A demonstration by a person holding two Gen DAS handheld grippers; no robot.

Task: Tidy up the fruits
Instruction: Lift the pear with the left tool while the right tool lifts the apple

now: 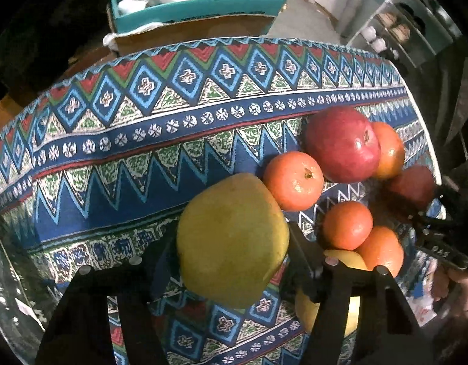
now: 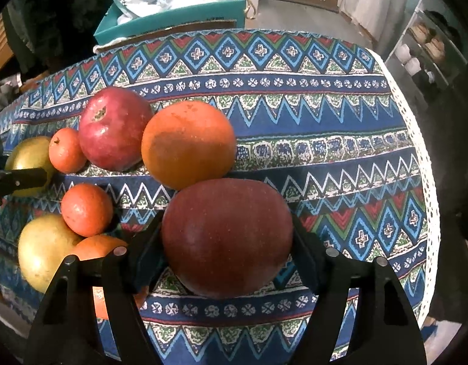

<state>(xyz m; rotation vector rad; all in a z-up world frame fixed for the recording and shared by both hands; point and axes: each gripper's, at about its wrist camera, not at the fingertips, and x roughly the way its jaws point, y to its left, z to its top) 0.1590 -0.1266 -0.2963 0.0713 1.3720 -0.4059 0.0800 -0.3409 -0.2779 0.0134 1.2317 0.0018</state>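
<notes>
Here, two black tools each grip a fruit over a counter (image 2: 340, 115) covered by a blue, red and green patterned cloth. The left tool (image 1: 234, 261) is closed on a yellow pear (image 1: 230, 240), held between its two fingers. The right tool (image 2: 227, 249) is closed on a dark red apple (image 2: 227, 237), with a finger pressed to each side.

In the right view, a large orange (image 2: 188, 144) sits just behind the held apple, touching it or nearly so. To its left lies a second red apple (image 2: 115, 127), then a small tangerine (image 2: 66, 150). Nearer the camera lie another tangerine (image 2: 87, 209), a second pear (image 2: 42, 251) and an orange (image 2: 96, 248) partly hidden behind the tool's left finger. These fruits crowd the space left of the held apple.

In the left view, the same cluster lies to the right of the held pear, partly blocked by the tool's right finger.

Beyond the counter's far edge stands a teal box (image 2: 173, 21) filled with white plastic bags. White shelves (image 2: 425, 48) stand at the far right.
</notes>
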